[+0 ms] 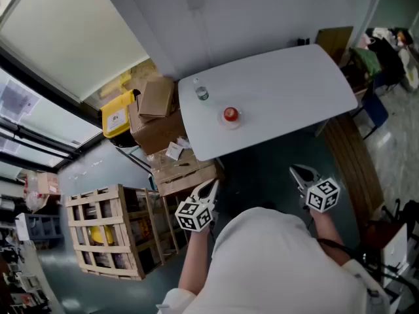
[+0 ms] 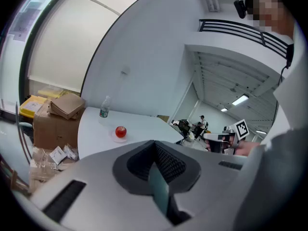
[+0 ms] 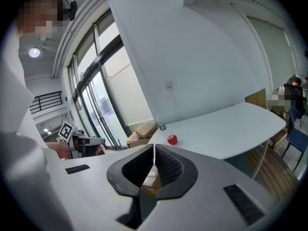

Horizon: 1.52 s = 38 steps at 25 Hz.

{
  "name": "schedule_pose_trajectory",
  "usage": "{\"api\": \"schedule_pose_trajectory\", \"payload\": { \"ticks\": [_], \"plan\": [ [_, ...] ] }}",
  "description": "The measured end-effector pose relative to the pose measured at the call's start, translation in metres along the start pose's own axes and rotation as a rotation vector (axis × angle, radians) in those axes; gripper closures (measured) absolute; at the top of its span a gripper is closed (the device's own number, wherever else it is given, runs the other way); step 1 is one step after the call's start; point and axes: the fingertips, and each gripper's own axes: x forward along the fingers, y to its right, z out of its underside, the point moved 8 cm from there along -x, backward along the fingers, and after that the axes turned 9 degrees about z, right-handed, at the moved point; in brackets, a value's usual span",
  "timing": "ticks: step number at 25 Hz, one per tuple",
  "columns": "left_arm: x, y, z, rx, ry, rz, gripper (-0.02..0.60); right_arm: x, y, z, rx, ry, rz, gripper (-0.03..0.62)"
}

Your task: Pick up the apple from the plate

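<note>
Wooden crate point(image 1: 105, 231) at lower left. Yellow bin point(image 1: 118, 118) and cardboard boxes point(image 1: 157, 100) above it, left of bench point(image 1: 281, 77). Left claw point(image 1: 211, 186) low, left of centre, off bench: jaws pressed together, nothing between. Bottle point(image 1: 201, 92) upright near bench's left end. Apple point(image 1: 230, 114) on plate point(image 1: 232, 124) just right of bottle, upper centre of frame, well apart from both claws. Right claw point(image 1: 298, 172) right of centre: jaws together, empty.

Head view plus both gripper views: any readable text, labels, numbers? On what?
No text is legible in any view.
Yellow box: white label, print too small.
Bottle: label band, blurred.
Left gripper and right gripper: cubes bear square markers only, no letters.
</note>
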Motion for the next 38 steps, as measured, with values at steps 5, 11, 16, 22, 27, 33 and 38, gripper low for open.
{"api": "schedule_pose_trajectory", "payload": {
  "ticks": [5, 11, 16, 22, 27, 33, 38],
  "plan": [
    [-0.002, -0.003, 0.001, -0.004, 0.001, 0.001, 0.580, 0.001, -0.003, 0.002, -0.006, -0.003, 0.001, 0.556],
    [-0.004, -0.004, 0.002, -0.011, 0.003, 0.003, 0.580, 0.001, -0.006, 0.000, -0.009, -0.004, 0.000, 0.557],
    [-0.008, -0.009, 0.005, -0.016, 0.000, 0.002, 0.580, 0.003, -0.012, 0.003, -0.009, -0.004, 0.001, 0.557],
    [-0.010, -0.013, 0.006, -0.018, -0.013, 0.014, 0.580, 0.005, -0.018, 0.005, 0.000, -0.010, 0.004, 0.556],
    [-0.017, -0.021, 0.008, -0.018, -0.030, 0.032, 0.580, 0.007, -0.028, 0.011, 0.030, -0.008, 0.015, 0.556],
    [-0.031, -0.036, 0.012, -0.012, -0.042, 0.051, 0.580, 0.009, -0.048, 0.021, 0.047, -0.008, 0.044, 0.556],
    [-0.044, -0.048, 0.013, -0.010, -0.049, 0.066, 0.580, 0.010, -0.065, 0.029, 0.034, -0.018, 0.066, 0.556]
  ]
}}
